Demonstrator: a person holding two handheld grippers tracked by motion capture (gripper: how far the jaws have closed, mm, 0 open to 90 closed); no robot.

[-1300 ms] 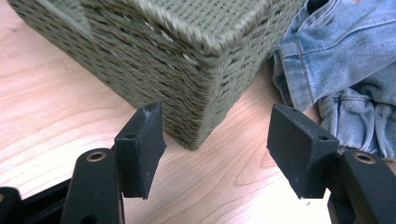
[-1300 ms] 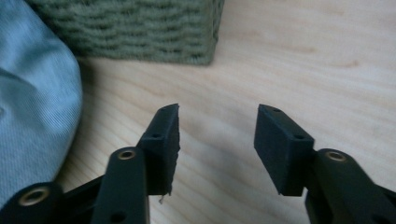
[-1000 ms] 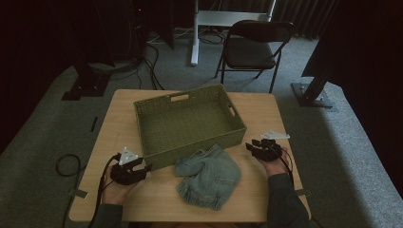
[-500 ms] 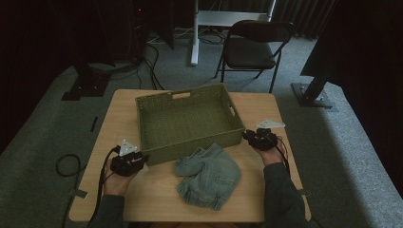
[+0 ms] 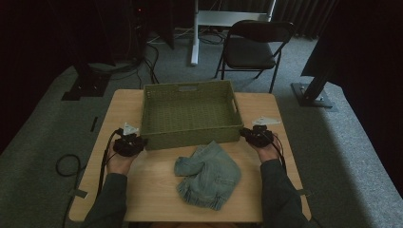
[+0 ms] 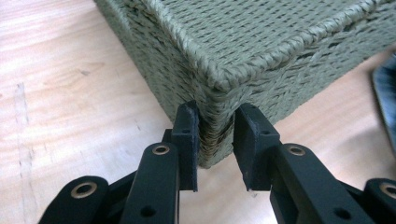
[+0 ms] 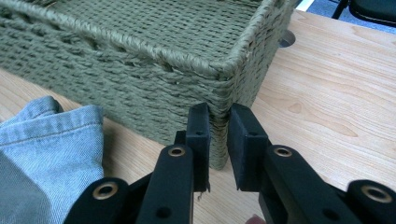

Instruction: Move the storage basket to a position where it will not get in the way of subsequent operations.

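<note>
High view: a green woven basket (image 5: 190,114) stands on a wooden table (image 5: 285,156), its open top up and its inside bare, with a person's two hands at its near corners. The left gripper (image 6: 215,135) pinches the near-left corner, and the right gripper (image 7: 218,135) pinches the near-right corner; both sets of jaws have just been closing, with the corner weave between the pads. Each hold covers only the lower part of a rounded, springy corner, so a pad would likely slide off the weave if the basket is lifted or dragged. Uneven pull from the two hands could also twist the basket or tip its far side. A crumpled pair of jeans (image 5: 208,175) lies on the table just in front of the basket's near wall, between the two forearms; pulling the basket toward the person would likely push into it or ride up over it. Beyond the table stand a folding chair (image 5: 252,50) and a white stand (image 5: 195,33), well apart from the work. Cables (image 5: 102,166) trail from the grippers along the forearms and could snag on the table edge.
</note>
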